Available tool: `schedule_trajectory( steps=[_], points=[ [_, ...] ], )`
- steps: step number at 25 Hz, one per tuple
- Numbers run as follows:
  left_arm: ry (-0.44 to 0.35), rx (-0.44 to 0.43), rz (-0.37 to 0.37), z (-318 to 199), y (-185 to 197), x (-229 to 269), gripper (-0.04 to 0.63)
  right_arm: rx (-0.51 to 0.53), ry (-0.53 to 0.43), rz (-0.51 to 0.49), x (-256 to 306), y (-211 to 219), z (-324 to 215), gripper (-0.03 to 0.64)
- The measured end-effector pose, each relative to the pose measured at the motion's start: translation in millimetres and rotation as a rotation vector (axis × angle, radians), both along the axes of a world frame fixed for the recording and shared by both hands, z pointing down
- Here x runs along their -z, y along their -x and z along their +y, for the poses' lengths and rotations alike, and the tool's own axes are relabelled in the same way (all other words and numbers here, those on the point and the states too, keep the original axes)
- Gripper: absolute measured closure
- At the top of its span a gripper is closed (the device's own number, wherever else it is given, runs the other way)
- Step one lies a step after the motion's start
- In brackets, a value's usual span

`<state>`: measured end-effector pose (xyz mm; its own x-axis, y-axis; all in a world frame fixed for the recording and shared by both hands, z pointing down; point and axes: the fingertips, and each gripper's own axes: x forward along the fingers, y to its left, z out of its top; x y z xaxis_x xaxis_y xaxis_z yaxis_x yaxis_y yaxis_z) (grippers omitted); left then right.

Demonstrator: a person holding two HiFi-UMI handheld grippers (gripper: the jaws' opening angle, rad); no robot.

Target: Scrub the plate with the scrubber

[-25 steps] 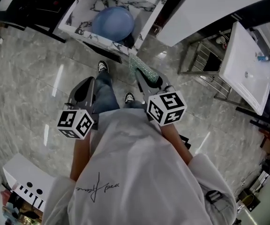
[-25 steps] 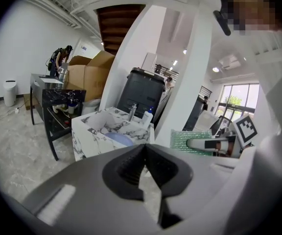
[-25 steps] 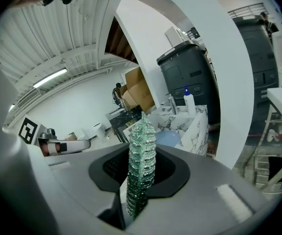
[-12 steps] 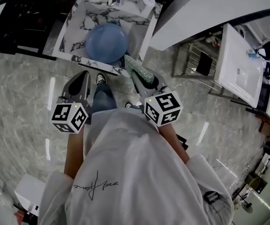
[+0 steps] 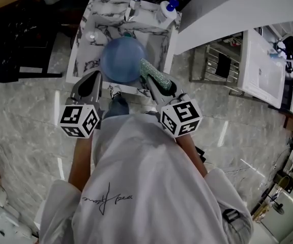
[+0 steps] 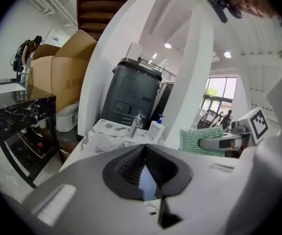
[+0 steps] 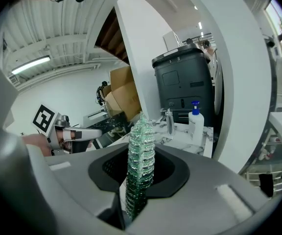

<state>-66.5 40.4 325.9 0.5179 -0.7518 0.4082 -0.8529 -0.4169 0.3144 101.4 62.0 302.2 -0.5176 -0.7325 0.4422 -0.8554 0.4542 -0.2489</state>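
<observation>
A round blue plate point(image 5: 121, 60) lies in the marble sink point(image 5: 85, 39) at the top of the head view. My right gripper point(image 5: 152, 83) is shut on a green mesh scrubber point(image 5: 153, 74), whose tip reaches the plate's right edge. In the right gripper view the scrubber point(image 7: 141, 136) stands upright between the jaws of that gripper point(image 7: 139, 180). My left gripper point(image 5: 92, 79) hovers at the sink's front edge, left of the plate, with its jaws shut on nothing. In the left gripper view its tips point(image 6: 145, 151) touch, and the scrubber point(image 6: 199, 140) shows to the right.
A faucet point(image 5: 134, 5) and a soap bottle point(image 5: 166, 11) stand at the sink's back rim. Black shelving point(image 5: 14, 44) is to the left and a metal rack point(image 5: 220, 65) to the right. A dark bin point(image 6: 131, 97) and cardboard boxes point(image 6: 62, 72) stand behind the sink.
The person has stepped up to the sink. Both grippers have come forward to its front edge, and the scrubber now reaches the plate's edge.
</observation>
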Motion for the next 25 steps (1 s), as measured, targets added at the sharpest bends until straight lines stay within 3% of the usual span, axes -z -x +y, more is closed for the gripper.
schedule_trajectory(
  steps=[4, 9, 15, 25],
  points=[
    [-0.009, -0.047, -0.014, -26.9, 11.7, -6.2, 0.541, -0.026, -0.023, 0.008, 6.3, 14.4, -20.5, 0.551],
    [0.007, -0.091, -0.021, -52.5, 22.9, -20.8, 0.542, -0.045, 0.028, -0.015, 4.6, 32.4, -33.5, 0.551],
    [0.044, -0.121, -0.010, -68.8, 33.0, -40.9, 0.542, -0.022, 0.117, -0.008, -5.9, 51.1, -42.7, 0.551],
    [0.103, -0.152, -0.017, -85.7, 45.4, -70.4, 0.543, 0.067, 0.174, 0.041, -29.0, 77.2, -46.5, 0.551]
  ],
)
